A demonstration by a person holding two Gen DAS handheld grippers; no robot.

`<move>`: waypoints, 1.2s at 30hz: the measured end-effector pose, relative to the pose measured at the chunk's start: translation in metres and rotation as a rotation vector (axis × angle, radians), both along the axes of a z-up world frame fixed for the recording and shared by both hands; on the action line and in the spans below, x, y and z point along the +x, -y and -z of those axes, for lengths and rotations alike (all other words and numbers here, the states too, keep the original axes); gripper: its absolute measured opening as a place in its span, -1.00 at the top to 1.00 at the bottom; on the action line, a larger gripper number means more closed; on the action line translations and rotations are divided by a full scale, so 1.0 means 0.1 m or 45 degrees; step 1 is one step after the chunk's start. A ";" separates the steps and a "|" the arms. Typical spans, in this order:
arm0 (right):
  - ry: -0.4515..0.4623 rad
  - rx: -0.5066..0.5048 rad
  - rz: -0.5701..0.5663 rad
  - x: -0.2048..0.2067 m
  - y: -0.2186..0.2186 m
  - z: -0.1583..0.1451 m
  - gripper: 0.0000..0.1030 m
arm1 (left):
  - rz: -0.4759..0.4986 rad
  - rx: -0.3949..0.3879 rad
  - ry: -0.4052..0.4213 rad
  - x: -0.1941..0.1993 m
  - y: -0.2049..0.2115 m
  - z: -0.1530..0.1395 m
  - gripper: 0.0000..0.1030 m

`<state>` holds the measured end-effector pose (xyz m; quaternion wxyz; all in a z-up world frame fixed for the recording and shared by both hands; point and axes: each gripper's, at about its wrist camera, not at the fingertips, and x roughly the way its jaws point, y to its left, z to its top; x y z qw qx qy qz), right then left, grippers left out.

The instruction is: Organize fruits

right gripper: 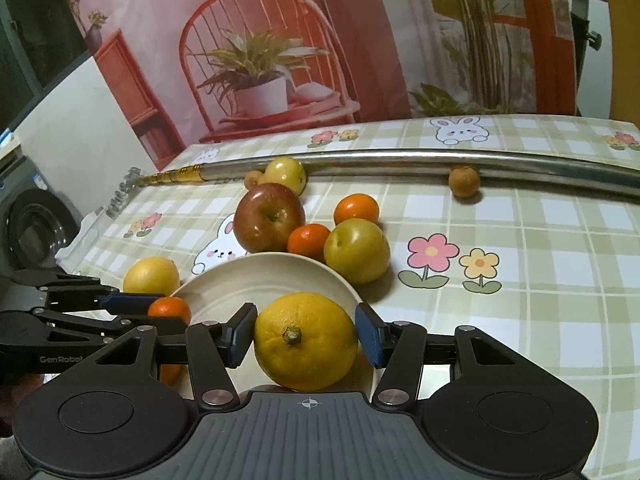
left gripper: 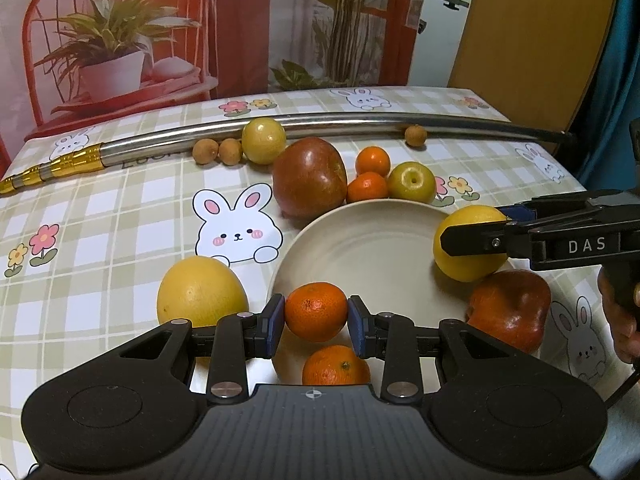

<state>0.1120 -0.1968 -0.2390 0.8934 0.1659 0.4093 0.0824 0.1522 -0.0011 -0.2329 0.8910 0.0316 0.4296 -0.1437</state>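
Observation:
My left gripper (left gripper: 316,322) is shut on a tangerine (left gripper: 315,311) over the near rim of the cream plate (left gripper: 360,248), which holds no fruit. A second tangerine (left gripper: 335,366) lies just below it. My right gripper (right gripper: 306,336) is shut on a yellow citrus (right gripper: 306,340) at the plate's (right gripper: 240,284) near edge. In the left wrist view the right gripper (left gripper: 474,226) comes in from the right with that citrus (left gripper: 466,256). In the right wrist view the left gripper (right gripper: 160,312) and its tangerine (right gripper: 170,308) show at the left.
Around the plate lie a large yellow grapefruit (left gripper: 202,292), two red apples (left gripper: 310,176) (left gripper: 508,310), two tangerines (left gripper: 372,161), two green-yellow plums (left gripper: 412,181) and some longans (left gripper: 218,151). A metal pole (left gripper: 340,122) crosses the back of the table. A hand (left gripper: 624,320) shows at the right.

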 end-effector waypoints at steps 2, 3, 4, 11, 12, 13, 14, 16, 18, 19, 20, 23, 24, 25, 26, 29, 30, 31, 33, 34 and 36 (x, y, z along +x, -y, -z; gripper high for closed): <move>-0.008 -0.002 -0.003 0.00 -0.01 0.00 0.02 | -0.001 0.007 -0.007 0.00 0.00 0.01 0.31; -0.013 -0.004 -0.005 0.00 -0.01 0.01 0.02 | -0.002 0.009 -0.009 0.00 0.00 0.02 0.31; -0.016 -0.006 -0.007 0.00 -0.01 0.01 0.02 | -0.001 0.008 -0.012 0.01 0.00 0.02 0.31; -0.043 -0.020 -0.015 0.02 -0.03 0.02 0.02 | 0.001 0.011 -0.021 0.01 0.01 0.03 0.30; -0.045 -0.020 -0.014 0.02 -0.03 0.02 0.02 | 0.001 0.011 -0.022 0.01 0.01 0.03 0.30; -0.046 -0.018 -0.014 0.02 -0.03 0.02 0.02 | 0.000 0.010 -0.023 0.01 0.01 0.03 0.30; -0.046 -0.018 -0.014 0.02 -0.03 0.02 0.02 | -0.001 0.009 -0.024 0.01 0.01 0.04 0.30; -0.047 -0.019 -0.013 0.02 -0.03 0.02 0.02 | -0.002 0.006 -0.028 0.01 0.01 0.04 0.30; -0.043 -0.018 -0.013 0.02 -0.03 0.02 0.01 | -0.002 0.004 -0.030 0.01 0.01 0.04 0.30; -0.039 -0.018 -0.013 0.01 -0.02 0.02 0.00 | -0.003 0.003 -0.031 0.01 0.01 0.04 0.30; -0.034 -0.020 -0.013 0.00 -0.02 0.01 0.00 | -0.003 0.002 -0.032 0.01 0.01 0.04 0.30; -0.022 -0.031 -0.011 -0.02 -0.02 -0.01 0.00 | -0.003 0.001 -0.035 0.01 0.02 0.05 0.30; -0.020 -0.034 -0.010 -0.02 -0.02 -0.01 0.00 | -0.002 0.001 -0.036 0.00 0.02 0.05 0.30; -0.017 -0.035 -0.008 -0.03 -0.02 -0.02 0.00 | -0.003 0.001 -0.035 0.00 0.02 0.05 0.30; -0.013 -0.037 -0.005 -0.04 -0.01 -0.02 0.00 | -0.003 0.002 -0.034 0.00 0.02 0.05 0.30; -0.004 -0.040 0.007 -0.06 -0.01 -0.04 0.01 | -0.003 0.000 -0.035 0.00 0.02 0.05 0.30; -0.001 -0.044 0.012 -0.07 0.00 -0.05 0.01 | -0.003 0.000 -0.035 0.00 0.02 0.05 0.30; 0.002 -0.049 0.017 -0.08 0.00 -0.05 0.01 | -0.003 0.000 -0.035 0.00 0.02 0.05 0.30; 0.007 -0.057 0.028 -0.09 0.02 -0.06 0.01 | -0.004 0.000 -0.035 0.00 0.02 0.05 0.30; 0.009 -0.059 0.032 -0.10 0.02 -0.07 0.01 | -0.005 0.000 -0.034 0.00 0.01 0.05 0.30; 0.013 -0.064 0.041 -0.11 0.03 -0.08 0.01 | -0.008 -0.001 -0.032 0.00 0.01 0.05 0.30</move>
